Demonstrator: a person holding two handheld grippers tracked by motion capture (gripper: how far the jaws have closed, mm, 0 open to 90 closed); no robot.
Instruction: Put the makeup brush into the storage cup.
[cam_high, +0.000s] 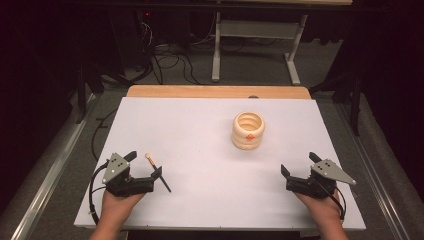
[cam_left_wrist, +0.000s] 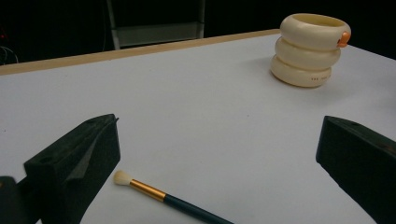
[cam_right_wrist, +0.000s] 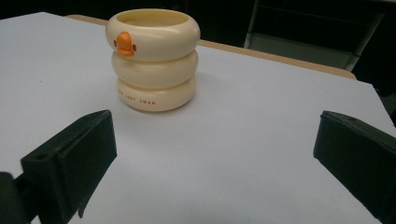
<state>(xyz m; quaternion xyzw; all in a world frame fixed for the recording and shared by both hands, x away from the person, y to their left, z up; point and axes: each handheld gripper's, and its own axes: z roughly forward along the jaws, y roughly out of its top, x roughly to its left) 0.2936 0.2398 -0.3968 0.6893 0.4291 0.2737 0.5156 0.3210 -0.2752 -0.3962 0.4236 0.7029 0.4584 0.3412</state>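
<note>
1. We are finding the left gripper (cam_high: 147, 163) lying at the lower left of the high view, its jaws standing wide apart and gripping nothing.
2. We are seeing a makeup brush (cam_high: 157, 172) lying flat on the white table (cam_high: 200, 150) between those jaws, with no pad pressing on it. In the left gripper view the brush (cam_left_wrist: 168, 198) is sitting at the bottom centre, pale bristle tip pointing left, gold ferrule next, dark handle running toward the lower right.
3. We are finding the right gripper (cam_high: 298, 164) resting at the lower right of the high view, jaws likewise wide apart and empty.
4. We are noting a cream ringed holder (cam_high: 248, 130) standing upright right of centre, well apart from both grippers and the brush.
5. We are reading, in the right gripper view, small print on the holder's (cam_right_wrist: 154, 58) lowest ring: "JUST SWAN", the first letters being unclear. An orange beak is sitting on the top ring.
</note>
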